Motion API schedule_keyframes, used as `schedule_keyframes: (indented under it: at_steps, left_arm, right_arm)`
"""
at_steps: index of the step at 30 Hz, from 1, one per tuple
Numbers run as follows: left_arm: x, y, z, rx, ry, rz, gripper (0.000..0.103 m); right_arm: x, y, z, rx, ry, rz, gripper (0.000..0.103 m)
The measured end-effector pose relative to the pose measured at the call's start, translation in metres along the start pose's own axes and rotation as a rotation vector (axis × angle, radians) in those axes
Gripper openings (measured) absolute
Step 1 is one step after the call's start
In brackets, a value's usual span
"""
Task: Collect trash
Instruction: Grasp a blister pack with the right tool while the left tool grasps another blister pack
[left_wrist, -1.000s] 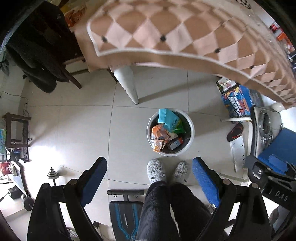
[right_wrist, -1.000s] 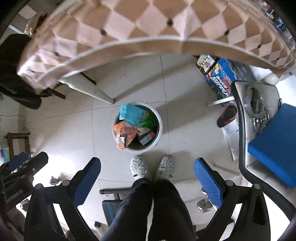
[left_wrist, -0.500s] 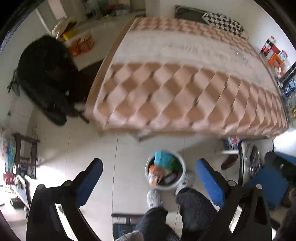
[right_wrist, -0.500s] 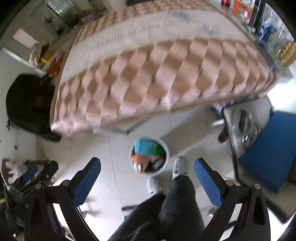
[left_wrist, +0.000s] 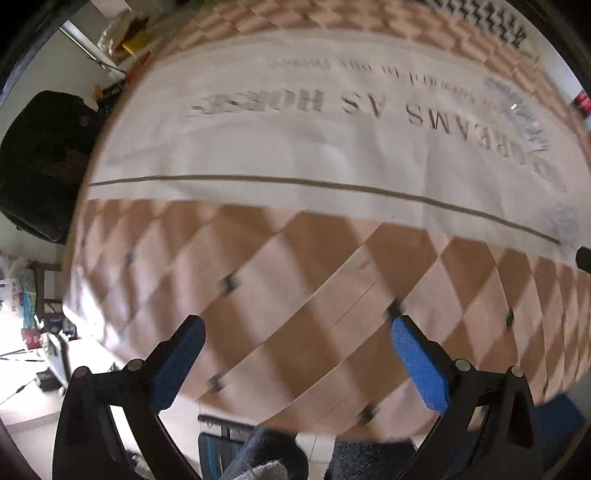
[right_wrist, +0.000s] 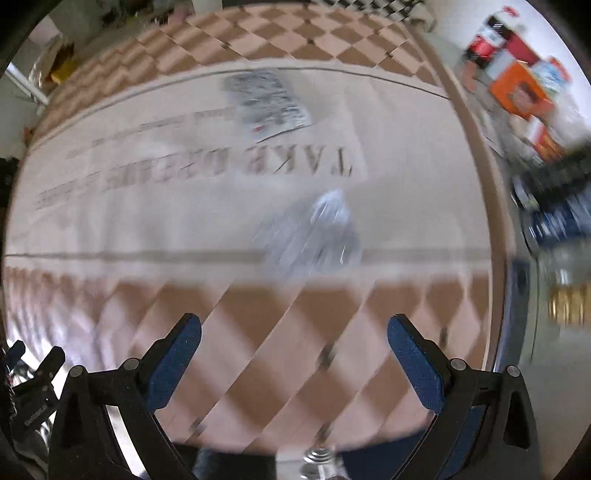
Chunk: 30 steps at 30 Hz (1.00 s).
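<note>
Wrapper (right_wrist: 314, 232), seemingly beyond right gripper (right_wrist: 293, 354)

A cloth (right_wrist: 207, 236) with a pale lettered centre and tan diamond border covers the desk (right_wrist: 476, 155). On it lie a crumpled clear wrapper (right_wrist: 314, 236) and, further back, a blurred printed packet (right_wrist: 266, 103).

Two wrappers (right_wrist: 312, 236) on tablecloth (right_wrist: 406, 206)

My left gripper (left_wrist: 295, 347) has black arms, blue finger pads (left_wrist: 419, 363) and little round silver screws. My right gripper (right_wrist: 293, 345) looks just the same.
</note>
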<state>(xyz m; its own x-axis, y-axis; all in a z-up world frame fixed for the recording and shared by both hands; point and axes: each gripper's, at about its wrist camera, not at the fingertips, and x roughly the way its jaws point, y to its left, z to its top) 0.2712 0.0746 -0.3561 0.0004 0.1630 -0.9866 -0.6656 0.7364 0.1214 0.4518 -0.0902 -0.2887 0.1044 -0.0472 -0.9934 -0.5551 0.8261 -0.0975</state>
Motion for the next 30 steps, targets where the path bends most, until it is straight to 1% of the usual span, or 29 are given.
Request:
schedule_keyframes:
  at_steps: [3,5,7,8,10,11,12,13,14,15,17,18,19,21,24,25,26,28,30]
  left_arm:
    - [0.017,-0.022,0.025,-0.01,0.053,0.024,0.103]
    - [0.021,-0.029,0.035,-0.017,0.074,0.031,0.103]
    - [0.026,-0.038,0.046,-0.004,0.1,0.072,0.103]
    - [0.027,-0.042,0.05,0.003,0.105,0.09,0.103]
    - [0.026,-0.049,0.061,0.013,0.101,0.099,0.103]
    - [0.026,-0.053,0.067,0.021,0.105,0.105,0.103]
    - [0.025,-0.057,0.073,0.026,0.106,0.108,0.103]
    - [0.024,-0.061,0.08,0.026,0.104,0.104,0.103]
    - [0.021,-0.066,0.088,0.02,0.102,0.094,0.103]
    - [0.018,-0.07,0.093,0.016,0.1,0.083,0.103]
    - [0.009,-0.086,0.114,0.013,0.088,0.036,0.103]
    - [0.005,-0.093,0.124,0.019,0.08,0.015,0.103]
    - [0.0,-0.109,0.139,0.036,0.066,-0.006,0.103]
    - [-0.003,-0.129,0.159,0.041,0.074,-0.064,0.103]
    - [-0.003,-0.162,0.19,0.015,0.112,-0.162,0.102]
    - [0.001,-0.176,0.202,0.004,0.142,-0.198,0.102]
    - [0.005,-0.186,0.209,0.001,0.168,-0.21,0.102]
    - [0.014,-0.205,0.219,0.006,0.21,-0.187,0.102]
    - [0.025,-0.22,0.226,0.002,0.246,-0.183,0.102]
  right_arm:
    - [0.03,-0.005,0.033,-0.068,0.058,0.016,0.102]
    - [0.041,-0.002,0.042,-0.097,0.089,0.03,0.102]
    - [0.046,0.001,0.046,-0.109,0.093,0.045,0.102]
    - [0.047,0.001,0.046,-0.105,0.088,0.059,0.098]
    - [0.046,0.003,0.045,-0.095,0.07,0.042,0.091]
    - [0.043,0.002,0.045,-0.09,0.048,0.04,0.082]
    - [0.039,0.003,0.042,-0.081,0.041,0.041,0.077]
    - [0.035,0.0,0.042,-0.062,0.043,0.063,0.074]
    - [0.031,-0.007,0.043,-0.033,0.043,0.093,0.07]
    - [0.029,-0.014,0.048,-0.011,0.045,0.108,0.068]
    - [0.02,-0.04,0.06,0.071,0.032,0.145,0.068]
    - [0.017,-0.053,0.066,0.107,0.024,0.147,0.068]
    - [0.015,-0.068,0.073,0.15,0.012,0.141,0.068]
    - [0.016,-0.105,0.09,0.258,0.002,0.12,0.068]
    - [0.029,-0.146,0.109,0.382,0.018,0.1,0.068]
    - [0.032,-0.157,0.113,0.423,0.023,0.101,0.068]
    - [0.035,-0.165,0.116,0.453,0.029,0.106,0.068]
    - [0.039,-0.177,0.118,0.51,0.029,0.136,0.068]
    - [0.039,-0.186,0.122,0.554,0.019,0.165,0.068]
